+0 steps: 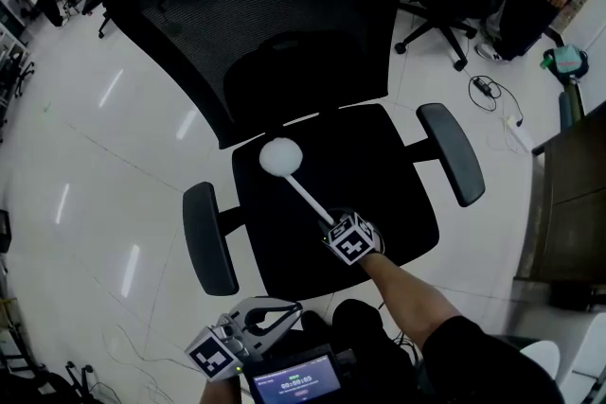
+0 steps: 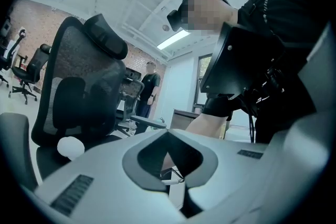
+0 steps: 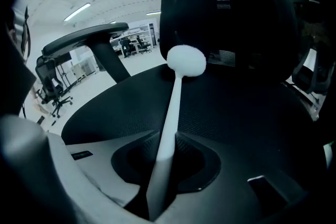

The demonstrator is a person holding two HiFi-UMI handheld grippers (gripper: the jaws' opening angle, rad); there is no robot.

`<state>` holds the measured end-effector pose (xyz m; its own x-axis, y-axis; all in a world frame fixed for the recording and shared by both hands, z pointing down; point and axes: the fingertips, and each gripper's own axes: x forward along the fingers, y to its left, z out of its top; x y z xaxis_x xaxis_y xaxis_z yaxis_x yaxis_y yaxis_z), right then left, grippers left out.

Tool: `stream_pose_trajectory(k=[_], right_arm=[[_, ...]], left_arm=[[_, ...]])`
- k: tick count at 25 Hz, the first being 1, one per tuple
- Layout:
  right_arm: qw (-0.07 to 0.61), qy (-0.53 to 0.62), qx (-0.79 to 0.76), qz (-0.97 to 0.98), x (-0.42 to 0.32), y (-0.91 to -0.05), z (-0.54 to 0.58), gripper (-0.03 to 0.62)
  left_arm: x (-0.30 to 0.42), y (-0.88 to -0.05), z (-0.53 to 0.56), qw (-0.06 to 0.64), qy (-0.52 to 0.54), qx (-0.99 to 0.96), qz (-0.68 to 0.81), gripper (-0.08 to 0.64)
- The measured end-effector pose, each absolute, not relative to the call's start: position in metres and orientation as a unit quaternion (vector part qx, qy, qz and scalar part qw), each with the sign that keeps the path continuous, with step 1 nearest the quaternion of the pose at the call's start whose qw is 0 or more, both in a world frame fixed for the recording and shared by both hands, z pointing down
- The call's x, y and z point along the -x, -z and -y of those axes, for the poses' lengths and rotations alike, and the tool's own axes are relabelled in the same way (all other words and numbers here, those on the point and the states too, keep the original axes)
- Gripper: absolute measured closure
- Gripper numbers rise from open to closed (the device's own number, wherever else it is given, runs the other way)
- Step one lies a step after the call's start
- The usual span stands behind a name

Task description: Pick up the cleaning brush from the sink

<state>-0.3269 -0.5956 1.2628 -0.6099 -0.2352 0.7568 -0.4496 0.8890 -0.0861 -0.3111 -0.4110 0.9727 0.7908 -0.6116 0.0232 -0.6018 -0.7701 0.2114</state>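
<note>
The brush (image 1: 301,189) is a white stick with a round white head (image 1: 281,156); it lies out over the seat (image 1: 388,156) of a black office chair (image 1: 256,24); the head sits near the rear of the seat, just before the backrest (image 1: 284,71); whether the head touches the seat cannot be told. The handle end is in the right gripper (image 1: 329,222); in the right gripper view the brush (image 3: 173,107) runs straight up between the two jaws, which are closed against the handle on both sides; the gripper's marker cube (image 1: 352,239) faces upward, and the person's bare forearm (image 1: 407,293) leads back from it toward the lower right of the head view.

The left gripper (image 1: 289,307) is low and close to the person's body, well apart from the brush; in its own view the left gripper (image 2: 168,132) has its jaw tips pressed together with nothing between them; the white brush head (image 2: 71,147) shows at the left of that view.

The chair's two armrests (image 1: 208,237) (image 1: 453,151) flank the seat; the chair stands on a glossy pale tiled floor (image 1: 114,109). A small lit screen (image 1: 295,381) sits at the bottom edge of the head view; a cable (image 1: 492,95) lies on the floor at the right, near a second chair (image 1: 440,9); a person (image 2: 149,86) stands in the background of the left gripper view.
</note>
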Motion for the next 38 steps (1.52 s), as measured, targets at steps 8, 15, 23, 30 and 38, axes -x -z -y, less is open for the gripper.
stream_pose_trajectory(k=[8, 15, 23, 30, 38], right_arm=[[0.327, -0.184, -0.21, 0.903, 0.318, -1.153, 0.584, 0.525], [0.275, -0.162, -0.221, 0.922, 0.249, -0.817, 0.533, 0.525], [0.214, -0.114, -0.233, 0.942, 0.127, -0.507, 0.421, 0.525], [0.176, -0.073, -0.26, 0.947, 0.076, -0.401, 0.323, 0.525], [0.166, -0.076, -0.287, 0.94, 0.093, -0.391, 0.231, 0.525]], left_arm=[[0.324, -0.885, 0.381, 0.122, 0.022, -0.94, 0.319, 0.566], [0.268, -0.621, 0.343, 0.091, 0.026, -0.954, 0.285, 0.566], [0.158, -0.398, 0.255, 0.047, 0.02, -0.964, 0.259, 0.566], [0.129, -0.34, 0.171, 0.022, 0.005, -0.968, 0.251, 0.566], [0.156, -0.332, 0.093, 0.022, 0.004, -0.973, 0.228, 0.566]])
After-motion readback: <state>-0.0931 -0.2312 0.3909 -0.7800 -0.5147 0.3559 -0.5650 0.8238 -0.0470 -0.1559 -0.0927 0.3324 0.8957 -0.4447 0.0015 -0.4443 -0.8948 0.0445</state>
